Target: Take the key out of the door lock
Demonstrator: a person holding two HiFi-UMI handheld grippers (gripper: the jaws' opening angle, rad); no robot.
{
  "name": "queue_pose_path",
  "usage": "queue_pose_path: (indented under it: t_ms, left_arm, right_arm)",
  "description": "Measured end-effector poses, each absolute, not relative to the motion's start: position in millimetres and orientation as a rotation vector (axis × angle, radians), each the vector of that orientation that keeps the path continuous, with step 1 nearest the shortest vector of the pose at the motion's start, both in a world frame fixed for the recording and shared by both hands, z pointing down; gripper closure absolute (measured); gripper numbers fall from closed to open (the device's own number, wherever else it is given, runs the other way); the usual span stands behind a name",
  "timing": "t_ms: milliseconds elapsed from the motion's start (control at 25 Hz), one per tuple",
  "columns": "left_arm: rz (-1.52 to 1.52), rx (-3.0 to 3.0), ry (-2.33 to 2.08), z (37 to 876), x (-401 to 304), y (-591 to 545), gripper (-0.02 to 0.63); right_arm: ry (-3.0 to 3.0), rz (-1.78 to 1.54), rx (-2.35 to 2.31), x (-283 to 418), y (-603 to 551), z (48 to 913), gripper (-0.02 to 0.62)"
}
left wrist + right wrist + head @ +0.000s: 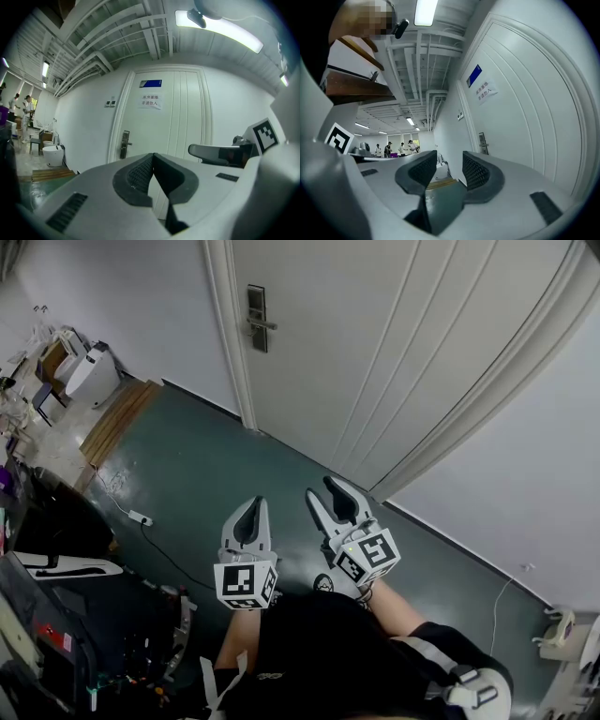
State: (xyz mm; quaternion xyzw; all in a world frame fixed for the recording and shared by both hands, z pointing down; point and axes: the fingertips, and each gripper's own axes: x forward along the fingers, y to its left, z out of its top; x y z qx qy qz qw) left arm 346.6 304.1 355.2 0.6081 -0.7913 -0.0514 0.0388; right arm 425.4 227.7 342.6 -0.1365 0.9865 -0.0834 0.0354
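White door (pixel 394 352), shut, with a dark lock plate (pixel 256 318) and lever handle at its left edge in the head view. Key: too small to make out in any view, so I can't confirm it's in the lock. Lock is well apart from both tools.

Writing: blue sign (pixel 150 83) high on the door, white paper sheet (pixel 151 101) just under it with two lines of print, not legible. Black-and-white square markers on both tool cubes.

Room: dark green floor (pixel 234 465) lies bare between the tools and the door. White door frame (pixel 230 334) is just left of the lock, with plain white wall either side of the door. Off to the left: wooden platform (pixel 117 418), white fixtures (pixel 92 374), power strip (pixel 141 518) with a cable on the floor. People stand far back in the right gripper view (pixel 389 149).

Pose: both tools level, side by side, close in front of the person, aimed at the door.

Left tool (pixel 251 512): jaws together, nothing between them.
Right tool (pixel 328 501): jaws moderately apart, nothing between them, only floor seen through the gap.
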Motion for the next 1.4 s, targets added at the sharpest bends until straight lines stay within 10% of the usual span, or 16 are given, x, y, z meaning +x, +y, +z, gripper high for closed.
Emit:
queue_pose_path:
  t_ms: [1400]
  left_arm:
    - [-0.154,1.679,-2.489,382.8,140.2,268.0,0.583]
  right_arm:
    - [3.126,-0.285,-0.339,206.4,154.9,377.8,0.347]
